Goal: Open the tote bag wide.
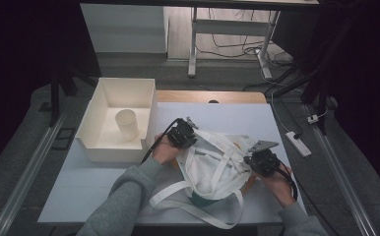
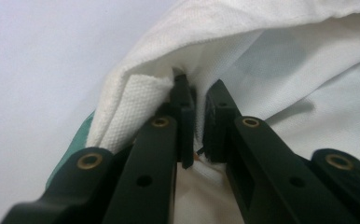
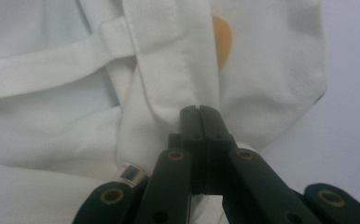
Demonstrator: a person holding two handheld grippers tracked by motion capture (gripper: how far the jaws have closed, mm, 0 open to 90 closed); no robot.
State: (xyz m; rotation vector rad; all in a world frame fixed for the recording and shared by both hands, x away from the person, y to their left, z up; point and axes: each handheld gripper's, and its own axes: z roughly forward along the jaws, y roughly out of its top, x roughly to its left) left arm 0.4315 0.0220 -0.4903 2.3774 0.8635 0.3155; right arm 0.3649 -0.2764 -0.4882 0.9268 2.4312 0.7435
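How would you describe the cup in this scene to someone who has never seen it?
On the white table, look to the far left corner for the open white box. The cup stands upright inside it, alone, plain cream and cylindrical, apart from the white cloth bag that both grippers pinch.

place: lab | cues: dark curtains (image 1: 11, 59); floor cables (image 1: 237, 49); power strip (image 1: 298, 143); desk frame (image 1: 194, 44)

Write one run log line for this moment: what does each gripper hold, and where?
left gripper: shut on white cloth bag, left rim | right gripper: shut on bag, right rim | bag: on white table | white bin: apart, left
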